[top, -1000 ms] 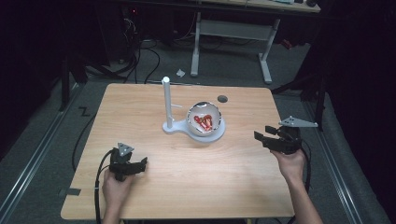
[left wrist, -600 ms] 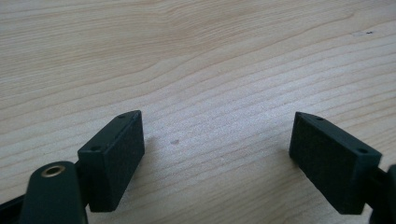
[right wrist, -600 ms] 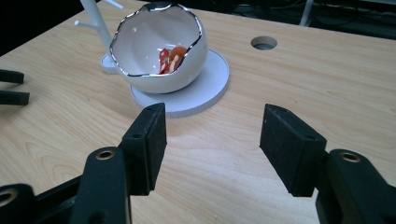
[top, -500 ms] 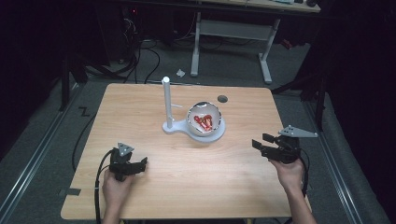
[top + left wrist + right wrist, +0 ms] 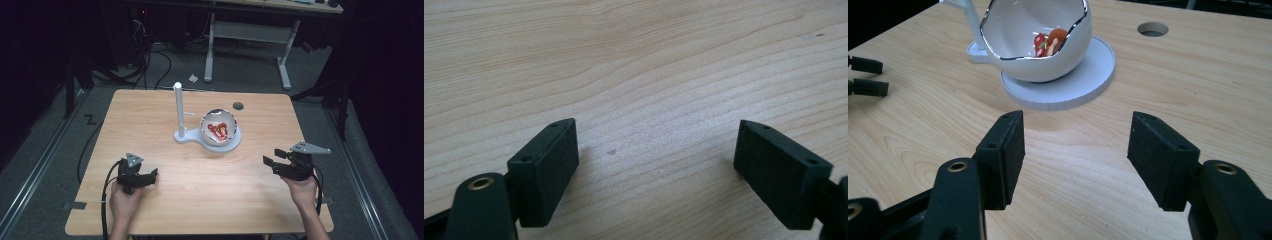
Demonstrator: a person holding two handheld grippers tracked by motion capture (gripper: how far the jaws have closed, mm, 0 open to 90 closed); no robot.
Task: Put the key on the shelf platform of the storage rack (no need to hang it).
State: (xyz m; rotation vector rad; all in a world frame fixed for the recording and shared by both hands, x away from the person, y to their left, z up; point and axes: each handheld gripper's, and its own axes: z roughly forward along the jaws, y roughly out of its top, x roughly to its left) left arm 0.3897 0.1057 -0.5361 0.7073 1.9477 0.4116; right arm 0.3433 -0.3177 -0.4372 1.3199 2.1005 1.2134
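Observation:
A white bowl [image 5: 219,126] with a jagged silver rim sits on a round white base [image 5: 231,144] at the middle of the wooden table [image 5: 150,115]. A white post [image 5: 178,105] rises from the base's left end. Small red pieces [image 5: 220,130] lie in the bowl [image 5: 1038,45]. My left gripper [image 5: 151,175] rests low over the near left of the table, open, with bare wood between its pads [image 5: 546,165]. My right gripper [image 5: 270,156] is at the near right, pointing at the bowl, open and holding nothing [image 5: 1078,135]. The left gripper's fingertips [image 5: 863,76] show at the far left of the right gripper view.
A round cable hole [image 5: 238,105] lies in the tabletop behind the bowl. Bare wood stretches between both grippers and the base. Beyond the table's far edge stand a white desk frame [image 5: 250,35] and cables on the floor.
My right gripper has sunk toward the tabletop and drawn a little nearer to the person. The left gripper and the bowl have stayed where they were.

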